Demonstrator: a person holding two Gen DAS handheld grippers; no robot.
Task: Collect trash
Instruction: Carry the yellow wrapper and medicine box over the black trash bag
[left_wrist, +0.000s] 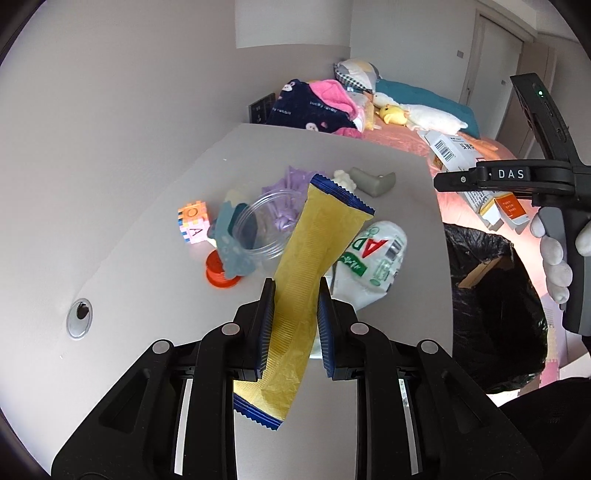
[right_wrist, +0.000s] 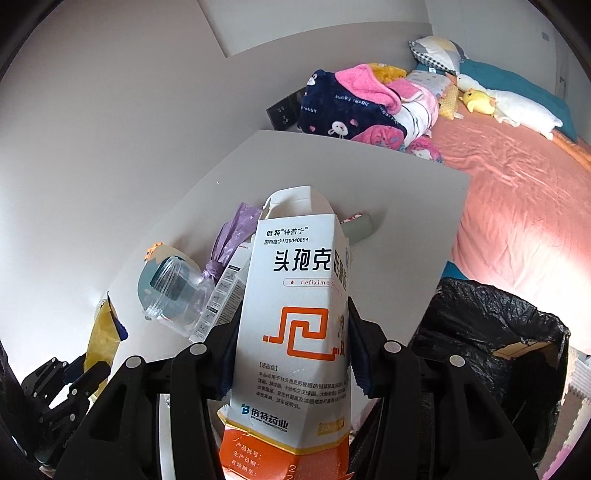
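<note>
My left gripper (left_wrist: 295, 286) is shut on a long yellow wrapper (left_wrist: 314, 251) with blue crimped ends, which hangs above the grey table (left_wrist: 129, 258). My right gripper (right_wrist: 293, 314) is shut on a white-and-orange medicine box (right_wrist: 295, 295) with an open top flap, also held off the table. In the left wrist view the right gripper (left_wrist: 448, 182) shows at the right edge, in a white-gloved hand (left_wrist: 554, 258), with the box (left_wrist: 452, 149) in it. The left gripper (right_wrist: 85, 365) and wrapper (right_wrist: 101, 332) appear at the lower left of the right wrist view.
A bin lined with a black bag (left_wrist: 491, 302) stands off the table's right edge. On the table lie a clear plastic cup (left_wrist: 262, 229), a purple bag (left_wrist: 291, 181), a crumpled white pack (left_wrist: 373, 258), an orange lid (left_wrist: 221, 273), a letter block (left_wrist: 192, 221) and a grey piece (left_wrist: 373, 181). A bed (right_wrist: 517, 192) lies beyond.
</note>
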